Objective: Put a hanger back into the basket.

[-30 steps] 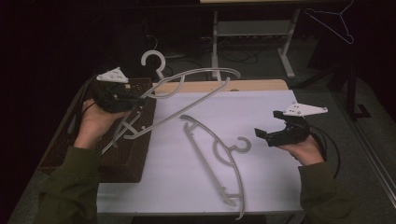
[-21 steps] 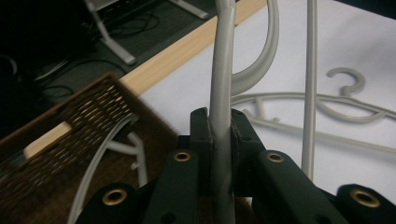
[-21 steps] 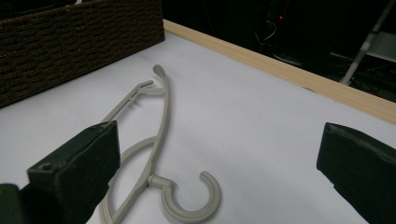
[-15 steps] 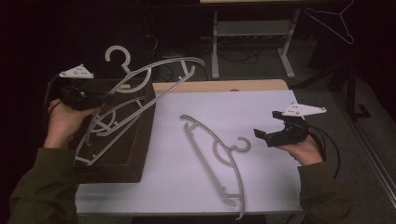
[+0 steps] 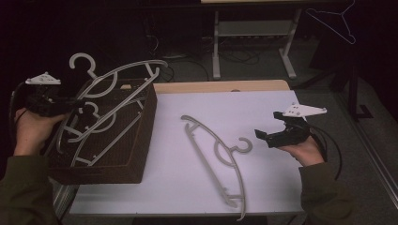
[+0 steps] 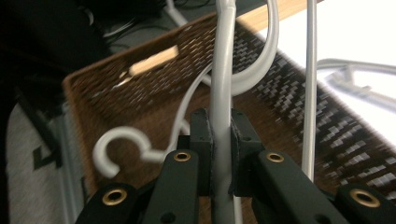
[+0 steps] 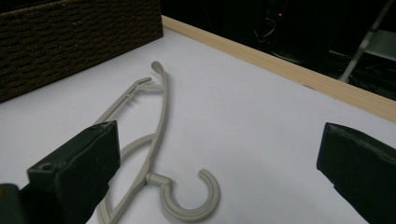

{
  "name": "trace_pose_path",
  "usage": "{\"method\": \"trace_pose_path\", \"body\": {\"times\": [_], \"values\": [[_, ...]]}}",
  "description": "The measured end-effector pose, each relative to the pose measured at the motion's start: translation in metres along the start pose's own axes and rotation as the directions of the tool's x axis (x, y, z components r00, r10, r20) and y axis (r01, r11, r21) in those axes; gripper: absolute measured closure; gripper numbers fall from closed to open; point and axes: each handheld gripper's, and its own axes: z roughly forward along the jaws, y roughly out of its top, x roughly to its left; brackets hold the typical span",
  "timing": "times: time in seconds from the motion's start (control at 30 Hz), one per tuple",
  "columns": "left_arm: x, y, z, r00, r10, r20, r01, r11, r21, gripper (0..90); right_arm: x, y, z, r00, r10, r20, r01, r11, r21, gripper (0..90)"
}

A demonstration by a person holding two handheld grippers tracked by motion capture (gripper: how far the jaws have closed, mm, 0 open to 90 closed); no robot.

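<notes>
While our left tool (image 6: 220, 154) clamps 1 grey hanger (image 5: 117, 89) over the wicker basket (image 5: 141, 136), our right tool (image 5: 268, 136) hovers open beside another hanger (image 5: 220, 154) lying on the surface (image 5: 187, 187).

I saw a smooth grey plastic hanger (image 6: 222, 70) pinched between my matt black jaws, above a rough, dark brown woven basket (image 5: 136, 140). A second plastic hanger (image 7: 156, 140) lay on the table's (image 7: 261, 116) matt white top with its pale wood edge.
</notes>
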Motion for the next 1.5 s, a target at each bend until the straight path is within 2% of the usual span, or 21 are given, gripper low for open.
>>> {"method": "trace_pose_path", "body": {"times": [0.1,0.2,0.3,0.43,0.5,0.67,1.0,1.13,1.2,1.27,1.33,1.4,1.43,1.47,1.5], "values": [[0.013,-0.015,0.0,0.9993,-0.02,-0.033,0.021,0.9991,0.037,82.4,0.0,0.0,0.001,1.0,0.003,-0.002,-0.003,1.0,0.006,0.0],[0.018,-0.022,0.0,0.9984,-0.028,-0.049,0.031,0.9977,0.06,82.4,0.0,0.0,0.001,1.0,-0.003,0.001,0.003,1.0,0.006,0.0],[0.023,-0.03,0.004,0.9973,-0.038,-0.063,0.044,0.9954,0.085,82.4,0.0,0.0,0.002,1.0,-0.004,0.001,0.004,1.0,0.006,0.0],[0.025,-0.038,0.01,0.9964,-0.025,-0.082,0.035,0.991,0.129,82.4,0.0,0.0,0.002,1.0,-0.005,0.001,0.005,1.0,0.008,0.0],[0.025,-0.04,0.014,0.9961,-0.031,-0.083,0.042,0.9895,0.138,82.4,0.0,-0.001,0.003,1.0,-0.005,0.002,0.005,1.0,0.009,0.0],[0.024,-0.044,0.024,0.996,-0.031,-0.083,0.045,0.9846,0.169,82.4,0.0,-0.001,0.003,1.0,-0.003,0.004,0.003,1.0,0.014,0.0],[0.013,-0.055,0.053,0.995,-0.024,-0.097,0.045,0.9736,0.224,82.3,0.002,-0.001,0.005,1.0,-0.005,-0.005,0.005,1.0,0.021,0.0],[0.012,-0.066,0.063,0.994,-0.054,-0.095,0.075,0.9689,0.236,82.3,0.002,-0.002,0.005,1.0,-0.001,-0.005,0.001,1.0,0.022,0.0],[0.012,-0.071,0.067,0.9934,-0.057,-0.099,0.081,0.9632,0.256,82.3,0.002,-0.002,0.005,1.0,-0.001,-0.007,0.001,1.0,0.021,0.0],[0.009,-0.071,0.069,0.9933,-0.031,-0.111,0.061,0.9593,0.276,82.3,0.002,-0.001,0.005,1.0,-0.005,-0.005,0.005,1.0,0.019,0.0],[0.007,-0.071,0.07,0.994,-0.045,-0.1,0.072,0.9542,0.29,81.8,0.002,-0.001,0.006,1.0,-0.002,-0.006,0.002,1.0,0.022,0.0],[0.007,-0.072,0.069,0.9945,-0.044,-0.095,0.07,0.956,0.285,80.6,0.003,-0.001,0.006,1.0,-0.004,-0.007,0.004,1.0,0.023,0.0],[0.007,-0.072,0.068,0.9939,-0.061,-0.092,0.084,0.9597,0.268,78.1,0.003,-0.001,0.006,1.0,-0.004,-0.008,0.004,1.0,0.022,0.0],[0.008,-0.071,0.066,0.9927,-0.063,-0.103,0.088,0.9643,0.25,72.2,0.003,-0.001,0.006,0.9999,-0.004,-0.009,0.004,1.0,0.021,0.0],[0.008,-0.07,0.065,0.9923,-0.066,-0.104,0.09,0.9655,0.244,68.4,0.003,-0.001,0.006,0.9999,-0.005,-0.01,0.005,1.0,0.022,0.0]]}}
